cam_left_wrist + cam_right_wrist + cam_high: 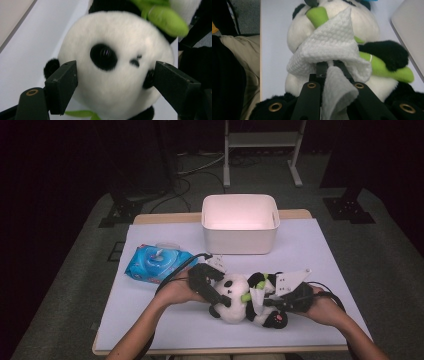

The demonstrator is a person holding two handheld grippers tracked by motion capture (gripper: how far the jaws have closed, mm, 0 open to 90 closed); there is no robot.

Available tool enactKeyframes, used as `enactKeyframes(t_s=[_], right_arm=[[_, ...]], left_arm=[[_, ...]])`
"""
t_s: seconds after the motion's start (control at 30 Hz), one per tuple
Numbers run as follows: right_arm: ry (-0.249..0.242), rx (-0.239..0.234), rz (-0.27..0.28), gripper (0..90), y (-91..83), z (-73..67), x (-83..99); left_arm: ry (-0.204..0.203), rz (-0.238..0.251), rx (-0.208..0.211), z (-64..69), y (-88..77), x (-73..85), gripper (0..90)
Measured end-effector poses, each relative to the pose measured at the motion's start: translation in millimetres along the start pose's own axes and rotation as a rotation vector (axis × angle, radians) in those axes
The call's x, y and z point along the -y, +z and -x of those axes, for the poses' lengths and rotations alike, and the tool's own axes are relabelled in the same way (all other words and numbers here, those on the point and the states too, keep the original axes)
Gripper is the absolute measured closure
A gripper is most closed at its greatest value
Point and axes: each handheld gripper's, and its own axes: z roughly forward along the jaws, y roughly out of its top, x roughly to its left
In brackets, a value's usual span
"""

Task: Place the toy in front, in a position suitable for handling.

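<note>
The plush panda point(239, 301) lies on the surface at about 6 o'clock of the white bin point(240, 224), its head clasped between the left tongs point(214, 287) while the right tongs point(270, 301) are clenched on a white wipe point(329, 47) pressed to its belly. Because plush gives, the head may slip from the left tongs as the wipe drags, or the wipe could snag on the green bamboo point(384, 66). Counted: one panda, one wipe, one bin, one blue wipes pack point(155, 263) at 9 o'clock of the panda.

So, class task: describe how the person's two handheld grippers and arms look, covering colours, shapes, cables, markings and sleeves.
Both grippers are black with two flat, blocky jaws. The left gripper trails a black cable that loops back toward the arm. The right gripper carries a pale grey three-cornered plate dotted with small holes, and a black cable curves behind it. Brass-coloured ring fittings sit on the jaw arms in the gripper views. The forearms are bare, with no sleeves showing.
</note>
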Motion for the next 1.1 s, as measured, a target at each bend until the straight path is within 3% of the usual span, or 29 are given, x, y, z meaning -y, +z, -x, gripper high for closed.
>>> enactKeyframes(t_s=[0.17, 0.6, 0.77, 1.1], right_arm=[[0.000, 0.001, -0.025, 83.4, -4.4, -3.6, 4.7], [0.048, 0.015, -0.036, 83.4, -12.9, 5.3, 19.6], [0.071, 0.018, -0.036, 83.5, -16.4, 14.8, 27.2], [0.115, 0.040, -0.053, 83.6, -28.0, 27.3, 43.4]], left_arm=[[0.015, -0.011, 0.009, -0.1, -1.5, 8.0, 20.0], [-0.004, 0.050, 0.002, 1.3, 9.2, 16.9, 30.1], [-0.036, 0.084, 0.021, 2.8, 15.3, 13.0, 30.9], [-0.011, 0.095, 0.033, 9.5, 23.8, -4.8, 30.9]])
